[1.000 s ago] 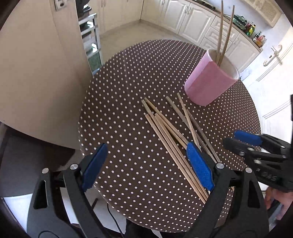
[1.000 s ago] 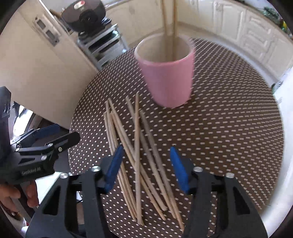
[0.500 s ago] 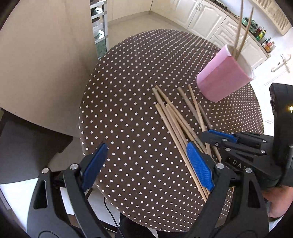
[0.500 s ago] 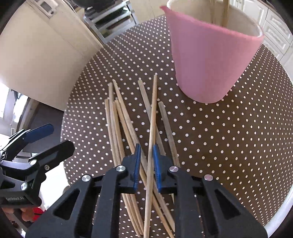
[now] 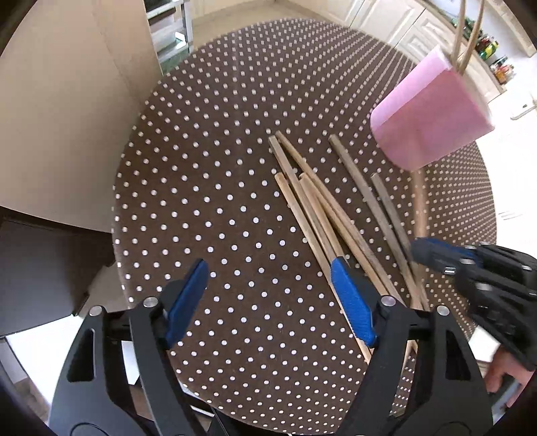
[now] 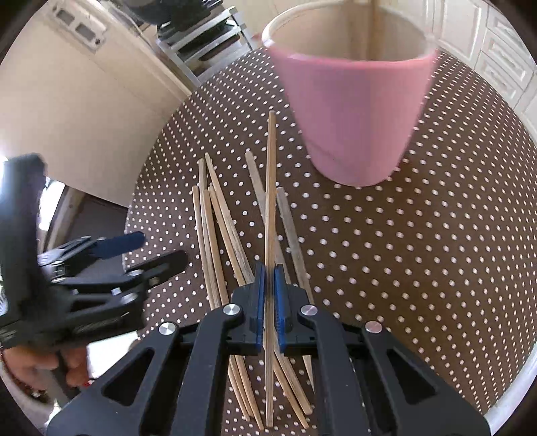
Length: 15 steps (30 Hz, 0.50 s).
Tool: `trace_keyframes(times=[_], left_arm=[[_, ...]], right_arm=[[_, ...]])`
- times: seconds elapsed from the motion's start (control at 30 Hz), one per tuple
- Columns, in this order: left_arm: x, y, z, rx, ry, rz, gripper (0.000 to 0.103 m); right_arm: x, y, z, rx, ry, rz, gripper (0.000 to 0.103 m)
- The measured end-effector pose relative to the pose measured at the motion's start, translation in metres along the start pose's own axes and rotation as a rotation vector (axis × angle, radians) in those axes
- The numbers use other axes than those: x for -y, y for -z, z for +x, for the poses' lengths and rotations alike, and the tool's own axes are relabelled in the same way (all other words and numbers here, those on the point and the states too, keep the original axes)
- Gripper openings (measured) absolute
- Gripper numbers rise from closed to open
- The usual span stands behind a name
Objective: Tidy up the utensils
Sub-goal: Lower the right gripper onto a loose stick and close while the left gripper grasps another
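Note:
Several wooden chopsticks [image 5: 322, 214] lie loose on the round brown polka-dot table [image 5: 214, 187]. A pink cup [image 5: 433, 117] with two chopsticks standing in it stands at the far right. My right gripper [image 6: 268, 285] is shut on one chopstick [image 6: 270, 187], lifted off the pile [image 6: 221, 228] and pointing toward the cup [image 6: 355, 110]. In the left wrist view the right gripper [image 5: 436, 258] holds that chopstick [image 5: 419, 204] blurred below the cup. My left gripper [image 5: 272, 288] is open and empty over the table's near side, its right finger above the pile's near ends.
White kitchen cabinets [image 5: 386, 16] stand behind the table. A beige appliance [image 5: 67, 100] and a metal shelf rack [image 6: 204, 43] stand to the left. The table's near edge [image 5: 268, 402] is just below my left gripper.
My right gripper closed on one chopstick and has lifted it off the pile toward the cup. My left gripper moved a little closer to the table and stayed open.

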<state>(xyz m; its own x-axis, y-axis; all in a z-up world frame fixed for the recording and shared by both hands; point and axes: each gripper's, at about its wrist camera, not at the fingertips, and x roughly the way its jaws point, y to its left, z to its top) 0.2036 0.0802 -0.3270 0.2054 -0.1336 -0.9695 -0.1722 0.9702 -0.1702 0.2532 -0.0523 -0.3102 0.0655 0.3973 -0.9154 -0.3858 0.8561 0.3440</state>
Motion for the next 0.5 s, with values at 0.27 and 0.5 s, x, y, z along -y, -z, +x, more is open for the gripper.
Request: trace_keyframes(times=[0.27,0.5], left_arm=[[0.017,-0.013,0.015,-0.036,-0.059,0.007,0.071],[0.031,-0.02,0.021,-0.06,-0.084,-0.018,0.071]], right_arm=[[0.029,0.012,-0.029,0.024,-0.017,0.017,0.006],[0.026,0.017,-0.019,0.017,-0.022,0.02,0.006]])
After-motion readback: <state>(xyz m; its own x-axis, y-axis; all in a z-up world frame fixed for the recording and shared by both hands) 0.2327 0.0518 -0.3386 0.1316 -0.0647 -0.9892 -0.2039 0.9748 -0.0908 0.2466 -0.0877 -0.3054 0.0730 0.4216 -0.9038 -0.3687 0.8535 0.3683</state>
